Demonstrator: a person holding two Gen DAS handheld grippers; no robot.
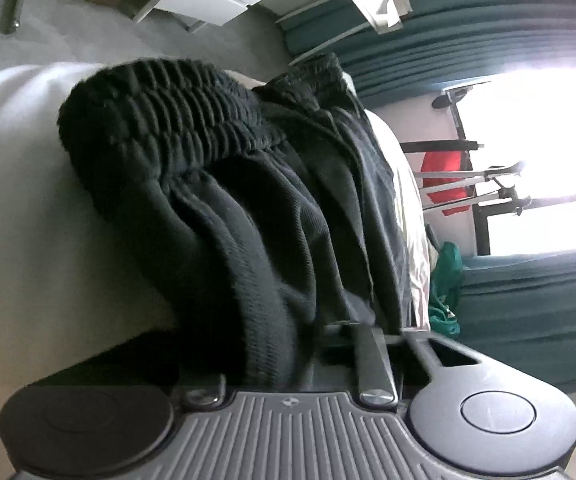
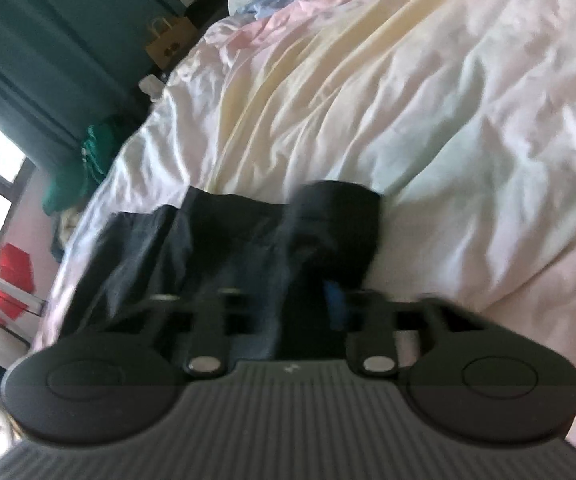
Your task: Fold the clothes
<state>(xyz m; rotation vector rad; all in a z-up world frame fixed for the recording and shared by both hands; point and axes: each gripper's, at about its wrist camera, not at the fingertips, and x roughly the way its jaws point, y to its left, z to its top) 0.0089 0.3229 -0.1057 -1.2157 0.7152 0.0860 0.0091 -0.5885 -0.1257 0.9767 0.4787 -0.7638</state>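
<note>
The left gripper has its fingers drawn nearly together, clenched on a thick bunch of the black trousers; the cloth swallows the fingertips, so the pads themselves cannot be seen. From that pinch the fabric fans away in heavy vertical folds to the ribbed elastic waistband, which humps up at the far end, slightly left of centre.

The right gripper is likewise closed to a narrow gap, and dark cloth of the same trousers fills the space between its fingers. This view is smeared by motion blur, so where the fingertips end and the garment begins is hard to make out. A small blue patch shows just right of the clamped fabric; what it is cannot be told.

The trousers lie on a bed with a pale, rumpled duvet, near its left edge in the right wrist view. Beyond the bed stand teal curtains beside an overexposed window. A green garment lies heaped past the bed's far side, and a red object sits low by the window, partly cut off.
</note>
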